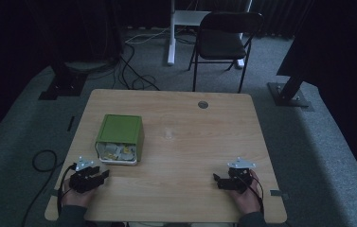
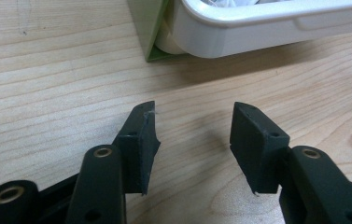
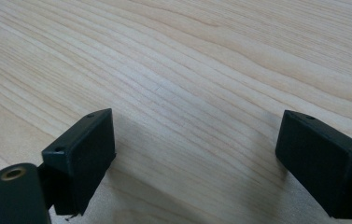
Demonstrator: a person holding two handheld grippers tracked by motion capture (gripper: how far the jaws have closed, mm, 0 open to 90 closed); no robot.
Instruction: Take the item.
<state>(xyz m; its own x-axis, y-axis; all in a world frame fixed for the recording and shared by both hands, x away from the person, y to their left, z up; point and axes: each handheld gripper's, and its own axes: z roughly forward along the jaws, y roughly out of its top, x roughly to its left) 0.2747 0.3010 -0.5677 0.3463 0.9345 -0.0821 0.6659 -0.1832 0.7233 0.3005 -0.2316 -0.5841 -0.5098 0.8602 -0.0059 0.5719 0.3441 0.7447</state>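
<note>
A green box (image 1: 120, 137) lies on its side left of the table's middle, its white-rimmed mouth (image 2: 257, 28) turned toward me and small white and yellow pieces (image 1: 115, 152) showing inside. My left gripper (image 1: 101, 177) rests on the table just in front of that mouth, open and empty (image 2: 194, 128). My right gripper (image 1: 218, 179) rests near the front right of the table, jaws wide open over bare wood (image 3: 197, 140).
The wooden table (image 1: 190, 142) has a round cable hole (image 1: 203, 104) at its back edge. A black folding chair (image 1: 223, 40) stands beyond it. Cables (image 1: 133, 71) trail over the grey carpet, and dark stand bases sit at both sides.
</note>
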